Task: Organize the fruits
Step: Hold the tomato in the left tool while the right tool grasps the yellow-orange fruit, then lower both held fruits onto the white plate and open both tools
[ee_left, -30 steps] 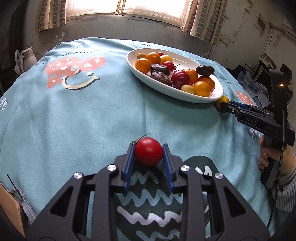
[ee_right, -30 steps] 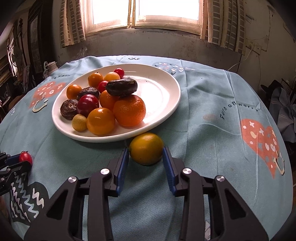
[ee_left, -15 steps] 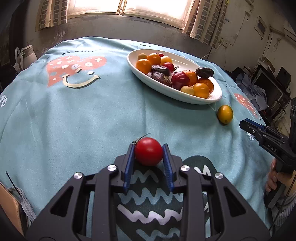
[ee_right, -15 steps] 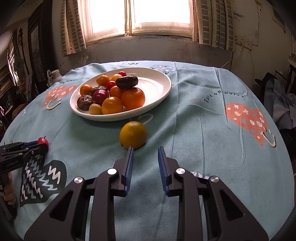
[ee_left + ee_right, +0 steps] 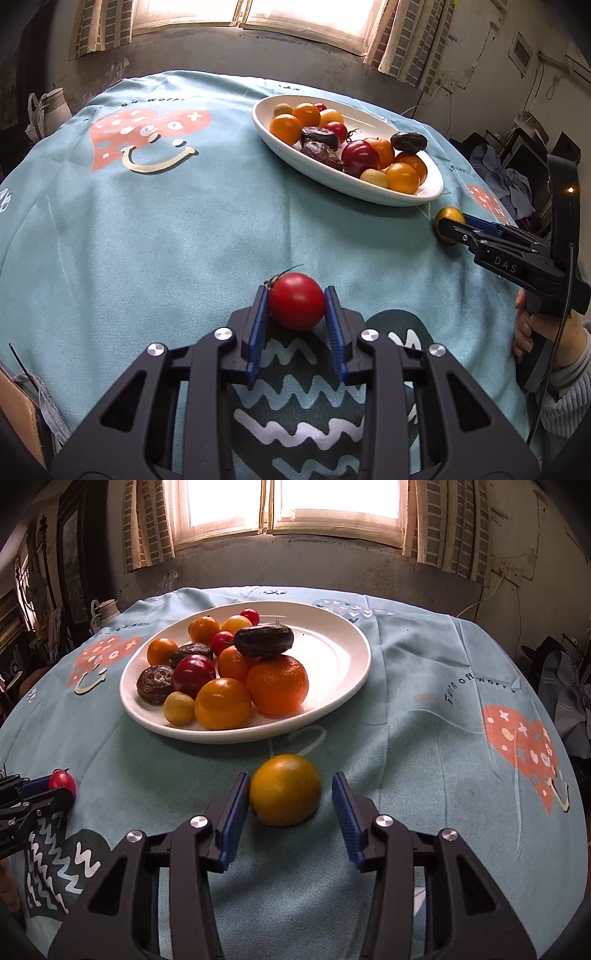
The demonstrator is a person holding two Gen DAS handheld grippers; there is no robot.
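My left gripper (image 5: 296, 301) is shut on a red tomato (image 5: 296, 301) with a green stem, just above the teal tablecloth. It also shows at the left edge of the right wrist view (image 5: 61, 780). My right gripper (image 5: 290, 792) is open, its fingers on either side of a yellow-orange citrus fruit (image 5: 285, 789) that lies on the cloth; a gap shows at the right finger. That fruit shows in the left wrist view (image 5: 447, 218) too. A white oval plate (image 5: 332, 657) behind it holds several oranges, tomatoes and dark fruits.
The round table carries a teal cloth with red heart prints (image 5: 521, 746) and a dark wavy patch (image 5: 332, 406). A wall and window lie behind. A pale jug (image 5: 53, 110) stands off the table's far left. Clothes are piled at the right (image 5: 569, 694).
My right gripper has come forward again and opened wider, so its fingers now flank the citrus fruit. My left gripper still holds the tomato in the same place.
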